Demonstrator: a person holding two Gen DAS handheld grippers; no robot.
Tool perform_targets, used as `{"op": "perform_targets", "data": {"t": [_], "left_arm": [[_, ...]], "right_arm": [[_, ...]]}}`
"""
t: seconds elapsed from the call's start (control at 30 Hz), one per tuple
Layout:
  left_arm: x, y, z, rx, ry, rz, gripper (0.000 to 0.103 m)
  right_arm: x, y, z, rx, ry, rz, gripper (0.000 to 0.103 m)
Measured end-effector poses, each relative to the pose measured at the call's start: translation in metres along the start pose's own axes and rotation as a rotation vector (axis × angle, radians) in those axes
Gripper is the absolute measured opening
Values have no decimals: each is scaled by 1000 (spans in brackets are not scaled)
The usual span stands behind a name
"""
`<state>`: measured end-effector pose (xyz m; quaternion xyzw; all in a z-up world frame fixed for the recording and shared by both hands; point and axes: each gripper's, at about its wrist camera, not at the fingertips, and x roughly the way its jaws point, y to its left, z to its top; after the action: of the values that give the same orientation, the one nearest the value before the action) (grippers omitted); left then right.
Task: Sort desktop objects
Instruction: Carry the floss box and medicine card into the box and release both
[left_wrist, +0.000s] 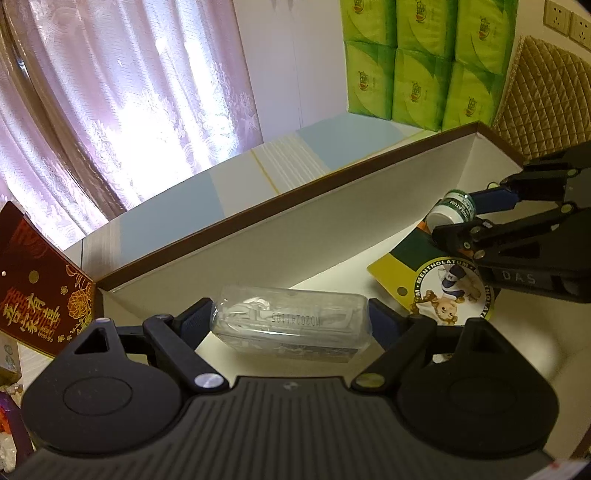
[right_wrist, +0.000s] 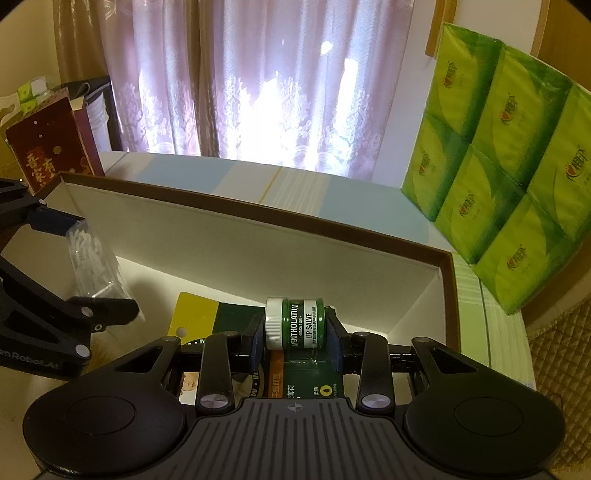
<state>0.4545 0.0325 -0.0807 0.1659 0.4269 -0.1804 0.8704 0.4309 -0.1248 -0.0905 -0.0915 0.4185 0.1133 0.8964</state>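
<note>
A clear plastic pack of cotton swabs (left_wrist: 291, 321) is clamped between the fingers of my left gripper (left_wrist: 290, 321), held over the floor of a shallow white box with a brown rim (left_wrist: 258, 218). My right gripper (right_wrist: 294, 328) is shut on a small green lip salve jar with a white cap (right_wrist: 295, 325), lying sideways above its yellow and green backing card (right_wrist: 199, 314) on the box floor. In the left wrist view the jar (left_wrist: 452, 210) and right gripper (left_wrist: 458, 214) sit at the right; in the right wrist view the swab pack (right_wrist: 92, 262) and left gripper (right_wrist: 96, 262) sit at the left.
A stack of green tissue packs (right_wrist: 509, 166) stands beyond the box's right end. A dark red gift box with gold lettering (left_wrist: 40, 288) stands at the box's left end. Behind the box lies a pale blue and white tabletop (left_wrist: 229, 188), then pink curtains (right_wrist: 258, 81).
</note>
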Motion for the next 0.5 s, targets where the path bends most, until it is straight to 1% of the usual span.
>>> {"op": "perform_targets", "data": {"t": [0.27, 0.33, 0.37, 0.43, 0.5], "left_arm": [[8, 6, 2, -21, 22, 12, 86], [7, 6, 1, -20, 13, 16, 86], [6, 5, 2, -20, 5, 19, 88], [3, 5, 3, -21, -8, 23, 91], [1, 6, 5, -30, -12, 26, 92]], "right_arm": [[5, 1, -1, 6, 3, 2, 32], [6, 0, -1, 13, 4, 4, 32], [7, 0, 1, 16, 6, 7, 32], [5, 0, 2, 22, -9, 14, 32], [2, -1, 4, 22, -27, 23, 32]]}}
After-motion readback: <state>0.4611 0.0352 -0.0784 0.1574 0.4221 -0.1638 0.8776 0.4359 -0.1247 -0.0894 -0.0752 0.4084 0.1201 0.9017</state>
